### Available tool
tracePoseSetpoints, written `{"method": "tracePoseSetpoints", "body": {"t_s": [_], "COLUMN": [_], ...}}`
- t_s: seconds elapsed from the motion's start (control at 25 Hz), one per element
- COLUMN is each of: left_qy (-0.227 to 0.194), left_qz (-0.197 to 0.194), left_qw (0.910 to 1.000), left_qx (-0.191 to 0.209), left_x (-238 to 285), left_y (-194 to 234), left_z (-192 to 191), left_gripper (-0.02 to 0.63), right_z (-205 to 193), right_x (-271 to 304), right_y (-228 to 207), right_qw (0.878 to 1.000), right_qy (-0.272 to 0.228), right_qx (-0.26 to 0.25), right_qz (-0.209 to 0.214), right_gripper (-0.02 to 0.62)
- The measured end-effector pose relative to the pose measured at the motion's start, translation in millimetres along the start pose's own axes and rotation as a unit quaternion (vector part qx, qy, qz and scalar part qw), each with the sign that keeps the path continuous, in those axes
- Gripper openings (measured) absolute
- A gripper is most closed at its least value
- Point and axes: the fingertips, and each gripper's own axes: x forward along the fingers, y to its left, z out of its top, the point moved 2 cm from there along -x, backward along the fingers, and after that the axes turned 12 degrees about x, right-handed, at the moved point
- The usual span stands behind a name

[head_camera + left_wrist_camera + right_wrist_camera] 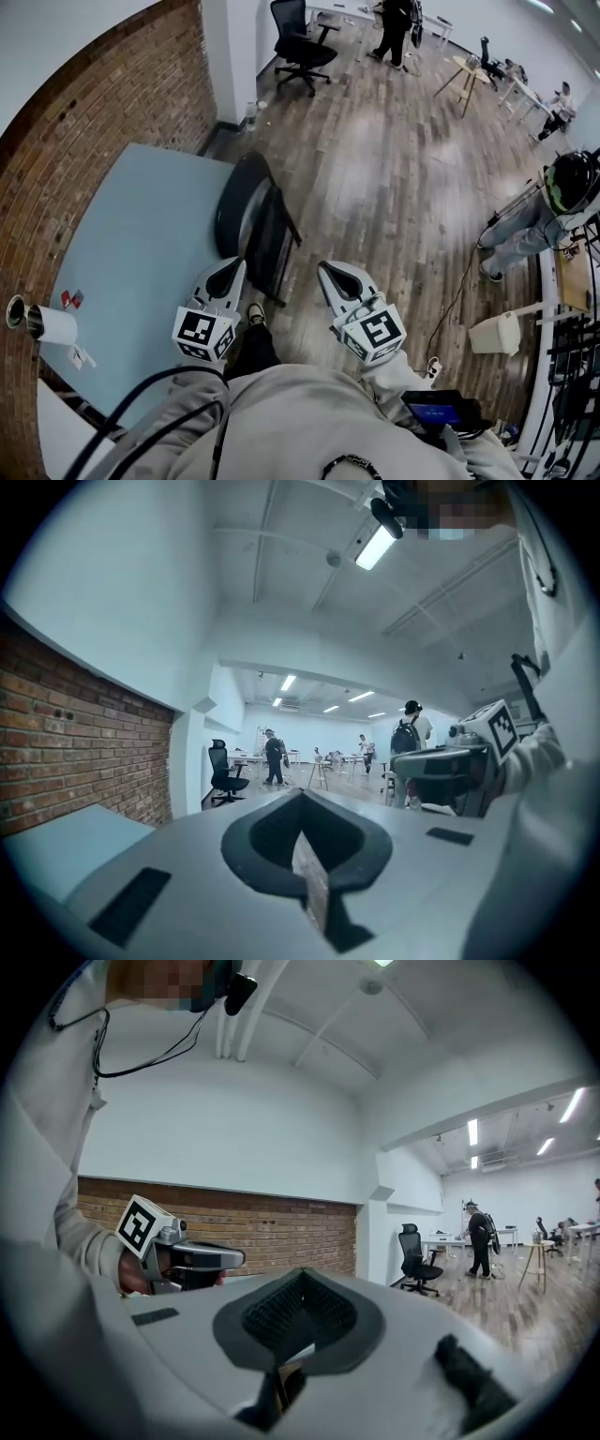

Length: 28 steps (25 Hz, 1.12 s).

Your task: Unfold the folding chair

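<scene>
My left gripper [225, 274] and right gripper [339, 277] are closed and empty, the folded chair [253, 225] just ahead, the table [141, 234] edge left of them, open floor [394, 197] ahead and right.

The wooden floor [394, 187] bears the folded black chair [253, 225] at the pale blue table's [131, 244] right edge; a paper roll [47, 323] lies at the table's left edge.
</scene>
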Motion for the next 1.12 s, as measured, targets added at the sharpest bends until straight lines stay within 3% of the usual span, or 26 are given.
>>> {"method": "tracePoseSetpoints", "body": {"t_s": [0.2, 0.52, 0.76, 1.12], "left_qy": [0.008, -0.007, 0.008, 0.047], "left_qz": [-0.018, -0.049, -0.078, -0.048], "left_qw": [0.9998, 0.9985, 0.9968, 0.9976], "left_qx": [-0.003, 0.022, 0.014, -0.014], "left_x": [66, 151, 183, 211], "left_y": [70, 154, 162, 198], "left_z": [-14, -1, -10, -29], "left_gripper": [0.003, 0.003, 0.003, 0.003], "right_z": [8, 55, 61, 53], "right_x": [100, 216, 248, 296], "right_y": [-29, -80, -103, -120], "right_qw": [1.0, 0.999, 0.999, 0.999], "right_qy": [0.024, -0.018, -0.012, 0.018], "right_qx": [0.01, 0.022, 0.027, 0.044], "right_qz": [-0.004, -0.046, -0.046, -0.018], "right_gripper": [0.006, 0.006, 0.006, 0.006]}}
